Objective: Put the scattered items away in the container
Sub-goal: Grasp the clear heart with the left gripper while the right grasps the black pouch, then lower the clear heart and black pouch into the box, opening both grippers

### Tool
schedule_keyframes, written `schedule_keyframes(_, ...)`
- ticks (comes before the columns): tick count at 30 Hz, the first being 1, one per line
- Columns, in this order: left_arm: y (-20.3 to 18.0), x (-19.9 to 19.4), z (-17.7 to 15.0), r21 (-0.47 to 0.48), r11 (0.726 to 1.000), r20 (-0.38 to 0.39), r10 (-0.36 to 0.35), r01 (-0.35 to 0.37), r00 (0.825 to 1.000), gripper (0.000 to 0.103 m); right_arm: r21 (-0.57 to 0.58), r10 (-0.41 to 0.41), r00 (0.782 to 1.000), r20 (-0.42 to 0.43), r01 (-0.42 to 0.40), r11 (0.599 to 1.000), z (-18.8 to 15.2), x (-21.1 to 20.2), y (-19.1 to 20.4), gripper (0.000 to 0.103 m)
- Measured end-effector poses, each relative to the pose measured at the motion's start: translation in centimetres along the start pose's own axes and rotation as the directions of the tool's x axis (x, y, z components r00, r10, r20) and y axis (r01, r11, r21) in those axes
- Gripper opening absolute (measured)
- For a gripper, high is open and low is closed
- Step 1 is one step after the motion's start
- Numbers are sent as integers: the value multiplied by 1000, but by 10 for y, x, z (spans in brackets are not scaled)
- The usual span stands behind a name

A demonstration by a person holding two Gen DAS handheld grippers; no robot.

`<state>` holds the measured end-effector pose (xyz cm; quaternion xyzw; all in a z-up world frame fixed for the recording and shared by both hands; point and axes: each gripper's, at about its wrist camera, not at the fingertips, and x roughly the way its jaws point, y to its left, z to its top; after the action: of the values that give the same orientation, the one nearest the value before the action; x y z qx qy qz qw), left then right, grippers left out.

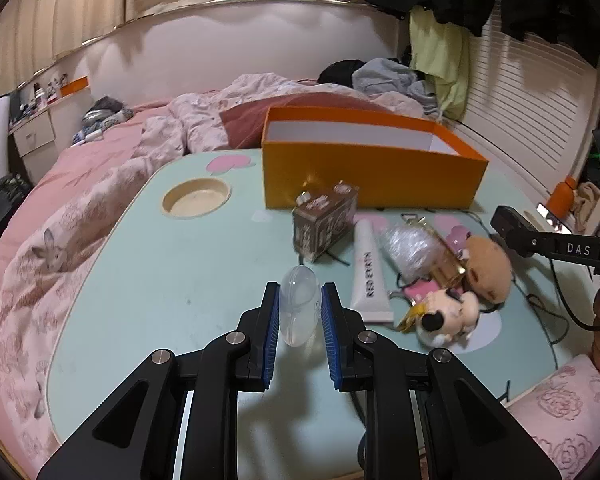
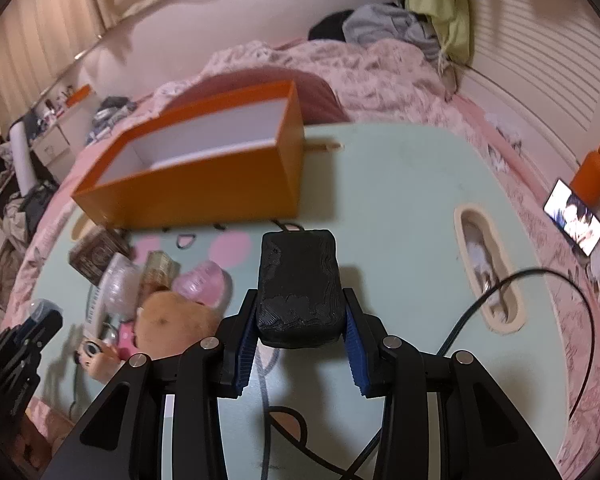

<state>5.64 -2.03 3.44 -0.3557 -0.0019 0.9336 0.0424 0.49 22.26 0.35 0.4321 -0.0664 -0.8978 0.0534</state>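
Orange box (image 1: 364,176) at upper centre looks empty, a heap remains at right, left gripper (image 1: 299,312) pinches a clear capsule (image 1: 299,304), right gripper (image 2: 300,320) clamps a black block (image 2: 298,284).

I see dim, warm indoor light and soft shadows on the table (image 1: 148,288). Both fisheye views bend strongly at the dark edges; the right view is blurred.
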Motion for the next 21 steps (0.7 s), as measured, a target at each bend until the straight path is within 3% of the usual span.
schedule_keyframes(5, -2, -9, 31, -1, 998, 42, -65, 65, 997, 22, -39, 35, 997, 67, -32, 999, 18, -21, 10, 38)
schedule_keyframes(11, -14, -4, 102, 57, 993, 106, -111, 105, 988, 22, -59, 78, 989, 124, -71, 996, 63, -27, 24, 38)
schedule_keyframes(15, -19, 32, 142, 47, 988, 48, -150, 148, 987, 22, -51, 101, 989, 105, -96, 994, 87, -10, 30, 38)
schedule_keyframes(21, -17, 92, 163, 22, 994, -47, -106, 107, 993, 22, -67, 77, 994, 73, -72, 995, 109, 20, 40, 38)
